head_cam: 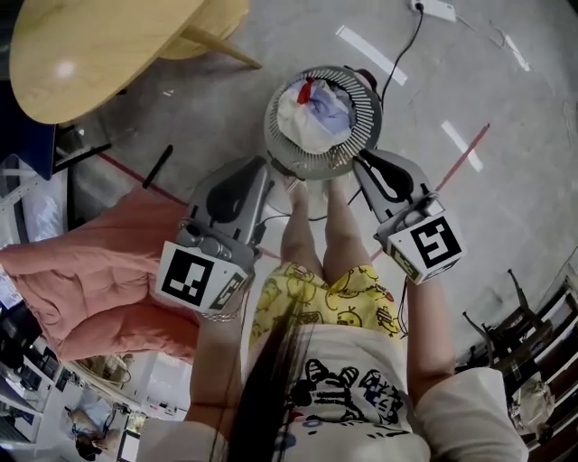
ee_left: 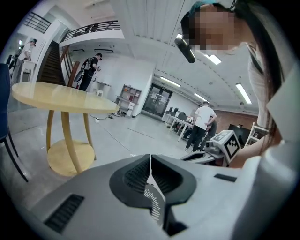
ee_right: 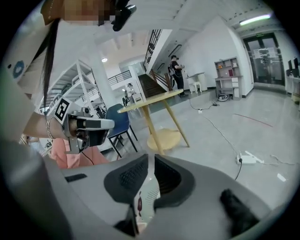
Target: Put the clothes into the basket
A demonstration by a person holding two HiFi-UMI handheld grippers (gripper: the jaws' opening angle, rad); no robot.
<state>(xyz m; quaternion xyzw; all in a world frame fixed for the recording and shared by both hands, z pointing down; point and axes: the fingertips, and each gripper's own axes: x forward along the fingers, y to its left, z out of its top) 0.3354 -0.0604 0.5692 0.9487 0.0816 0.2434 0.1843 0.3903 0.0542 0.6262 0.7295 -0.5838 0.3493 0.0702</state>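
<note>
A round grey slatted basket (head_cam: 275, 122) is held between my two grippers, over the person's feet. White and pale blue clothes (head_cam: 312, 113) with a red bit on top fill it. My left gripper (head_cam: 271, 168) is shut on the basket's left rim and my right gripper (head_cam: 359, 164) on its right rim. In the left gripper view the jaws (ee_left: 150, 161) meet at the tip, and a slotted piece of rim (ee_left: 154, 202) shows between them. In the right gripper view the jaws (ee_right: 151, 161) stand a narrow slit apart around the white rim (ee_right: 145, 197).
A round wooden table (head_cam: 99, 45) stands at the upper left, and a pink cushion seat (head_cam: 99, 271) lies to the left. A power strip (head_cam: 433, 9) with its black cable lies beyond the basket. A blue chair (ee_right: 117, 124) stands by the table. People (ee_left: 204, 124) stand far off.
</note>
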